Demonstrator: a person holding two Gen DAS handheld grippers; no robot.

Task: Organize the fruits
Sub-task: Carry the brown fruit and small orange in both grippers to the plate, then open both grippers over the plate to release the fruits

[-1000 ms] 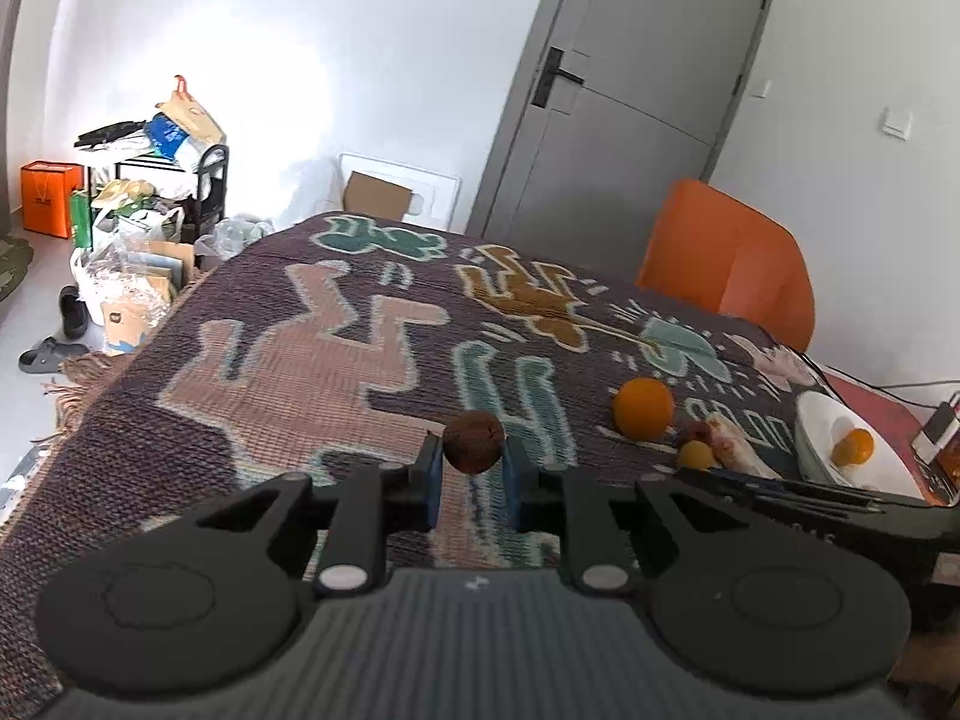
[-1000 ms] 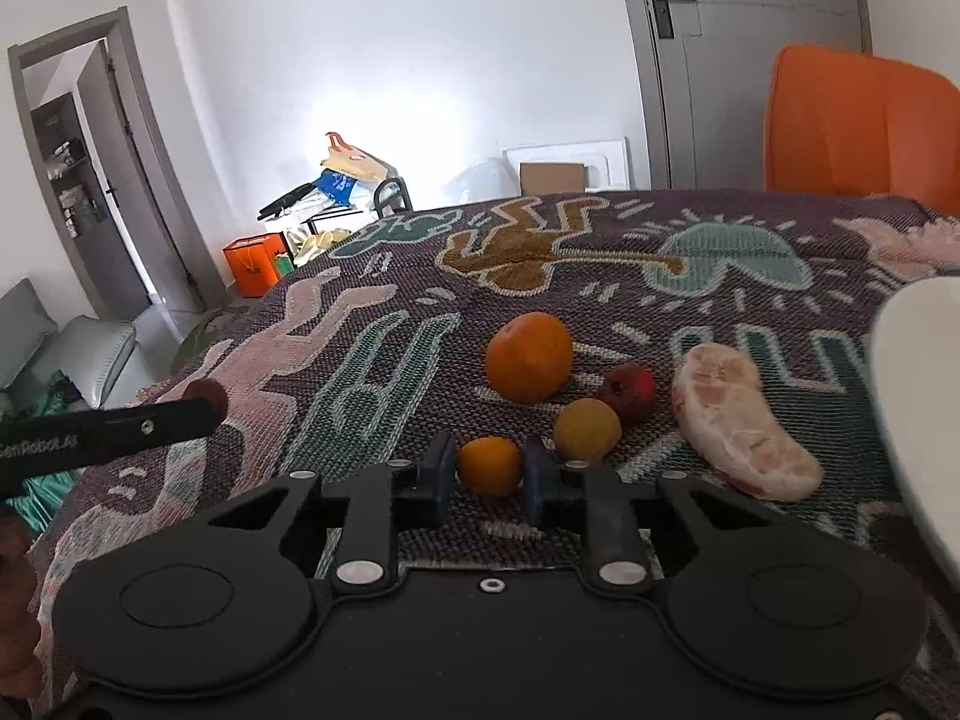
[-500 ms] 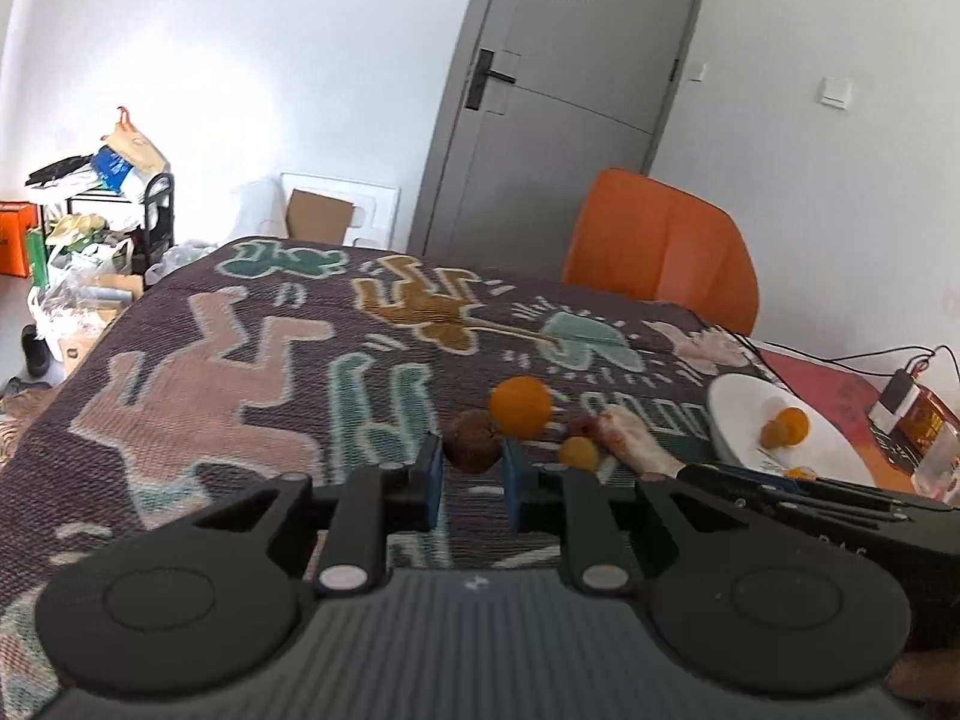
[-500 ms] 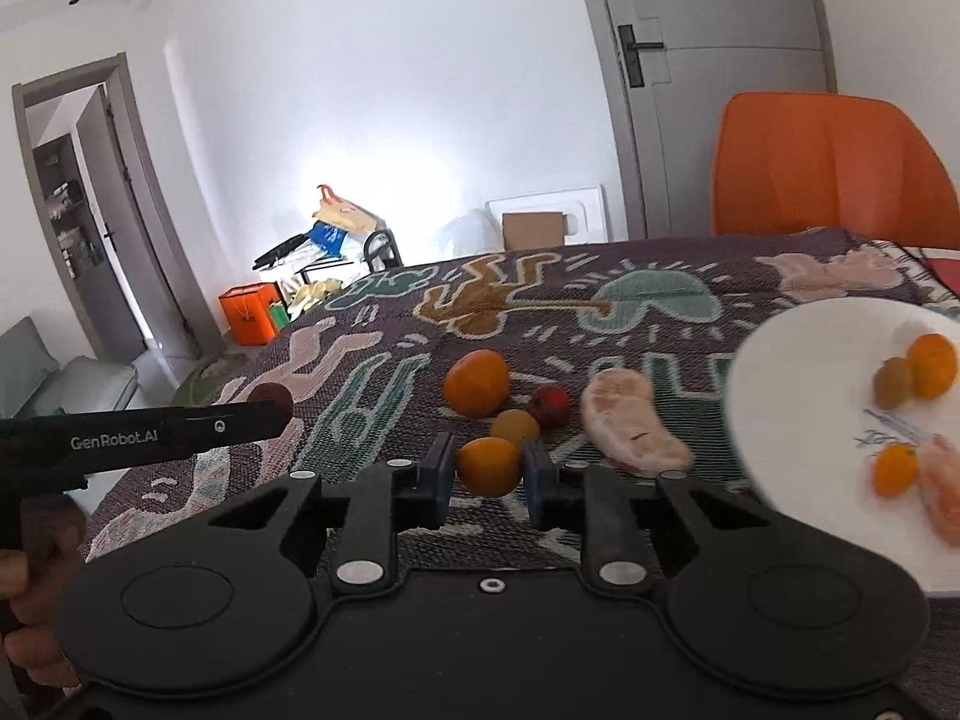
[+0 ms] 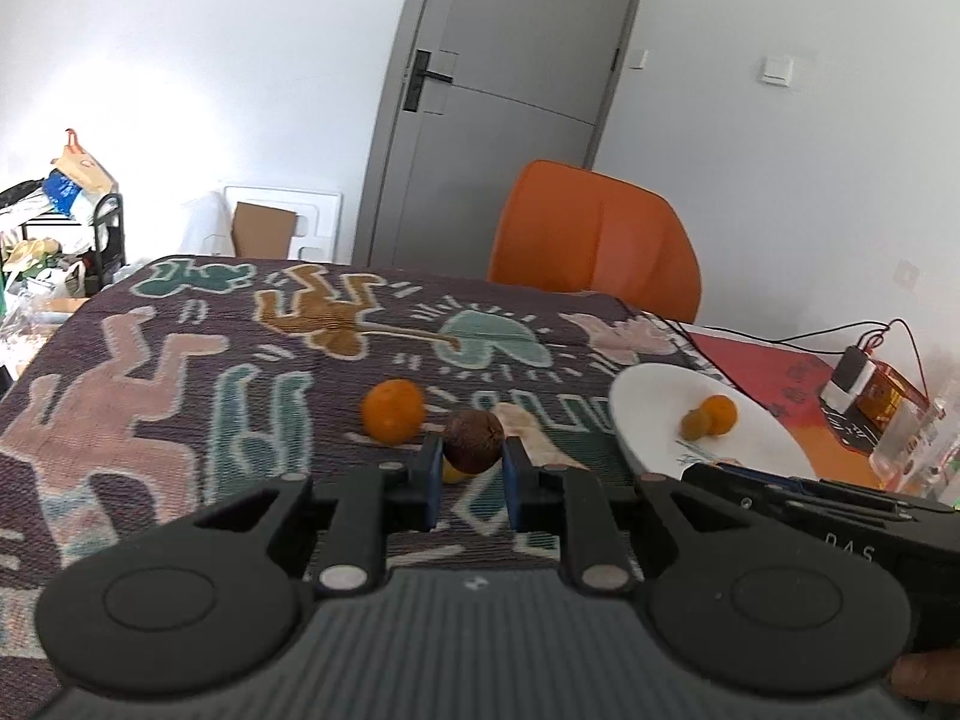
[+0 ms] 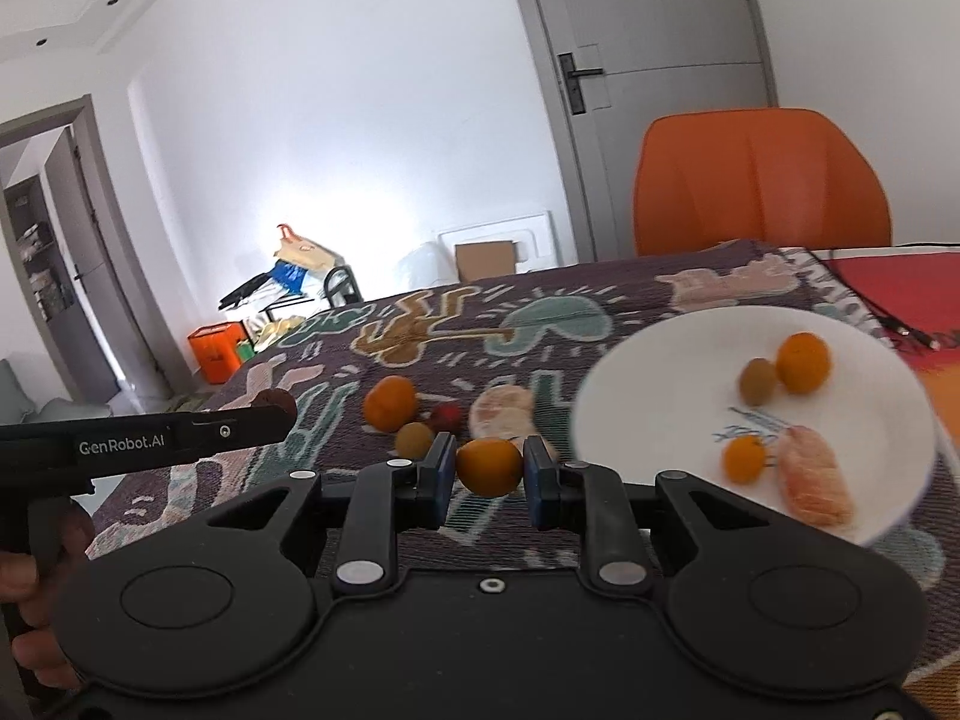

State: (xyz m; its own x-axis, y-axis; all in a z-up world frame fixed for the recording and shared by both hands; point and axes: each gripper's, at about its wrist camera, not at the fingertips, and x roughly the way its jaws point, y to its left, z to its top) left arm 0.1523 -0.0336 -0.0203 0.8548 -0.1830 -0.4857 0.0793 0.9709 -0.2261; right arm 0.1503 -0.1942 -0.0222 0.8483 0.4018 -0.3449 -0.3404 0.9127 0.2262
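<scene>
desk (image 5: 150, 360) under a patterned cloth fills the lower half of both views; versus a second ago the whole scene has slid left in frame, so both hands have swung toward the right side of the desk. biggest change: the plate (image 6: 672, 360) was only a sliver at the right edge of the right wrist view, now it fills the right middle, with an orange (image 6: 803, 361), a greenish fruit (image 6: 757, 381), a tiny orange fruit (image 6: 743, 459) and a peeled segment (image 6: 816, 483) on it. in the left wrist view the plate (image 5: 648, 408) has moved from far right edge into right centre.

left hand-held gripper (image 5: 468, 468) closed tight on a brown fruit (image 5: 473, 441), held off the desk, lower centre of frame; same grip as before. right hand-held gripper (image 6: 487, 474) clamped on a small orange fruit (image 6: 488, 465), lower centre, also lifted, grip unchanged.

left on the cloth, centre-left of right wrist view: big orange (image 6: 390, 403), red fruit (image 6: 445, 417), yellow-green fruit (image 6: 414, 438), peeled piece (image 6: 501, 414).

meaning: both fruits are in carry, nearly at the plate but not yet over it. likely next is drop-off for both, then four more pieces to fetch.
</scene>
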